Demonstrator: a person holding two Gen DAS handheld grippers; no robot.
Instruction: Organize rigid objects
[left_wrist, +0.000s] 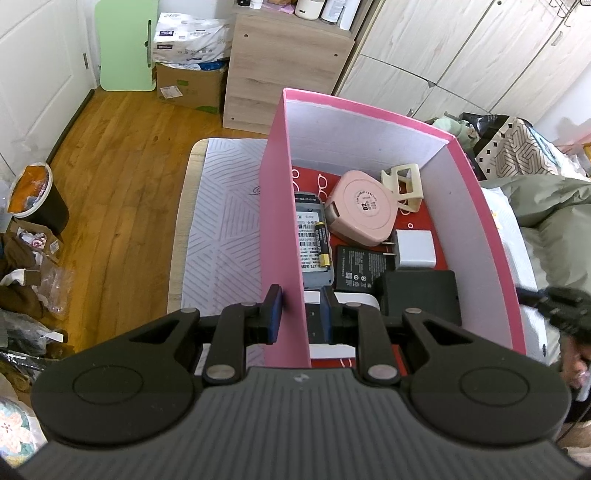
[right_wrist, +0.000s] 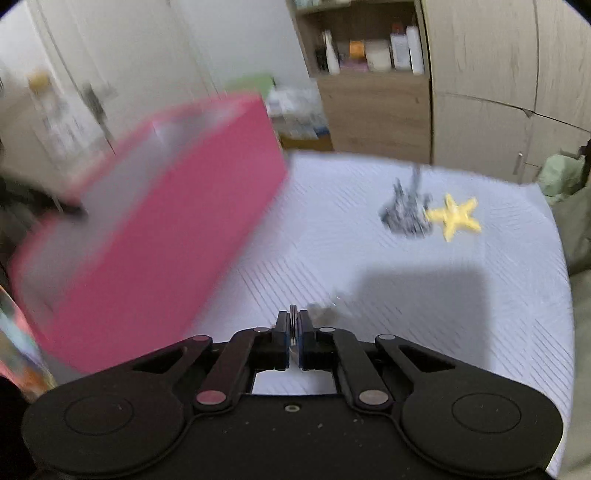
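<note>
A pink box (left_wrist: 282, 229) stands on the pale bed mat (left_wrist: 221, 221). It holds a pink round case (left_wrist: 364, 208), a cream clip (left_wrist: 404, 181), a white charger (left_wrist: 415, 249), a battery (left_wrist: 321, 243) and black and grey devices. My left gripper (left_wrist: 301, 314) straddles the box's left wall, its pads a little apart from it. My right gripper (right_wrist: 294, 326) is shut on a thin metal ring (right_wrist: 294, 321) beside the box (right_wrist: 159, 236). A yellow star (right_wrist: 454, 216) and a grey metal model (right_wrist: 406, 210) lie on the mat ahead.
A wooden cabinet (left_wrist: 284, 70) and wardrobes (left_wrist: 461, 55) stand behind the bed. A bin (left_wrist: 37, 199), bags and cardboard boxes (left_wrist: 188, 85) sit on the wood floor at left. A green blanket (left_wrist: 546, 199) lies at right. The right wrist view is motion-blurred.
</note>
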